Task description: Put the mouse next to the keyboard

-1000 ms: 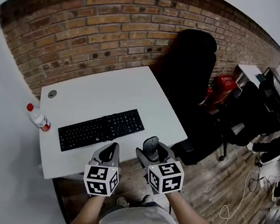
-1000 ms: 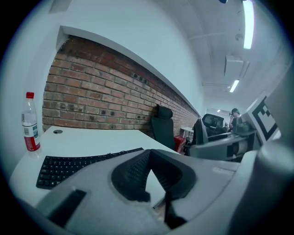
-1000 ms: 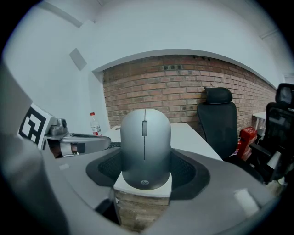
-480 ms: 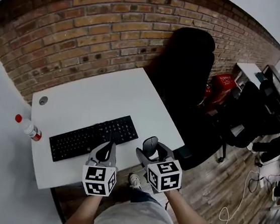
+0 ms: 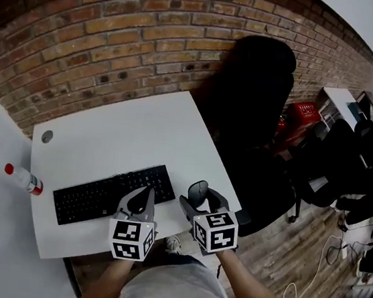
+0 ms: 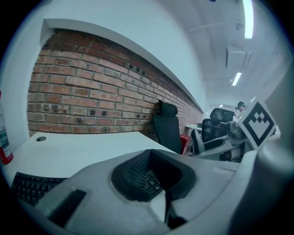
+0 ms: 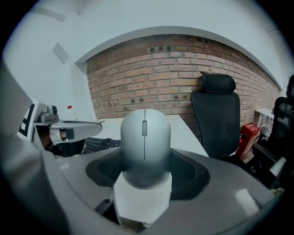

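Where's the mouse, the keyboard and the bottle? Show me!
mouse (image 7: pixel 145 151), right gripper view, on its grey back below the wheel.
keyboard (image 5: pixel 100 196), head view, on the middle rows of keys.
bottle (image 5: pixel 25 180), head view, on its body, beside the red cap.

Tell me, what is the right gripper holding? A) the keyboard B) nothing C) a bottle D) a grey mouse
D: the right gripper view shows the right gripper shut on the grey mouse.
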The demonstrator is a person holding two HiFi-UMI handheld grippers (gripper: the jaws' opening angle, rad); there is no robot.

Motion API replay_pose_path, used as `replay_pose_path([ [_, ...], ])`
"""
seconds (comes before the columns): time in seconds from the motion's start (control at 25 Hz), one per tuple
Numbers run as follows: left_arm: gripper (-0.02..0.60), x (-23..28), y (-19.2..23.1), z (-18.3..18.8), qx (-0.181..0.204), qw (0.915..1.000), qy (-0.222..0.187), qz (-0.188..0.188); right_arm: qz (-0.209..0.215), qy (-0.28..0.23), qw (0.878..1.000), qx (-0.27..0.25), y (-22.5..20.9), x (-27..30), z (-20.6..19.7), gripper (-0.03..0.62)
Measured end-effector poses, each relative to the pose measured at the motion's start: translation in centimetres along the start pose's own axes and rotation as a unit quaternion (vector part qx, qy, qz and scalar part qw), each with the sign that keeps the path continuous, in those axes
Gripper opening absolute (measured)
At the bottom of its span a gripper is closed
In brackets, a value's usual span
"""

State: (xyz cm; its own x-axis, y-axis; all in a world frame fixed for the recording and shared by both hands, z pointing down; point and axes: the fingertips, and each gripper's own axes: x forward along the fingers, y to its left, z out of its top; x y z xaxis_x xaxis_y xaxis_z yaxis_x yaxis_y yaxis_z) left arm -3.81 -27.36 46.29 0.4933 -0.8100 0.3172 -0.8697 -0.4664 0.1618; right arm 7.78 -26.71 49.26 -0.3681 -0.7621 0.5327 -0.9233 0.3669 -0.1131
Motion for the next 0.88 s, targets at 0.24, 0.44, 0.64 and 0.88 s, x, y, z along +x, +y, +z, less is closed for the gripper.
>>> replay_pose_path([
  [0.24,-0.006,2.1,0.7,-0.2,-0.010,0.9998,0.007,0.018,0.013,0.032,0.999,0.004,-1.9,3.0,-0.9,0.310],
  [0.44,-0.006,2.8,1.8,-0.6,-0.019,0.9991,0.009,0.038,0.017,0.065,0.998,0.009,-3.1,5.6,-1.8,0.310],
  [0.64,-0.006,3.1,3.2,-1.3,-0.031,0.9976,0.015,0.059,0.022,0.086,0.996,0.011,-3.6,7.8,-2.5,0.310],
  [0.88,-0.006,3.6,4.0,-2.2,-0.042,0.9964,0.020,0.071,0.016,0.118,0.993,0.020,-4.2,9.6,-4.1,0.310],
])
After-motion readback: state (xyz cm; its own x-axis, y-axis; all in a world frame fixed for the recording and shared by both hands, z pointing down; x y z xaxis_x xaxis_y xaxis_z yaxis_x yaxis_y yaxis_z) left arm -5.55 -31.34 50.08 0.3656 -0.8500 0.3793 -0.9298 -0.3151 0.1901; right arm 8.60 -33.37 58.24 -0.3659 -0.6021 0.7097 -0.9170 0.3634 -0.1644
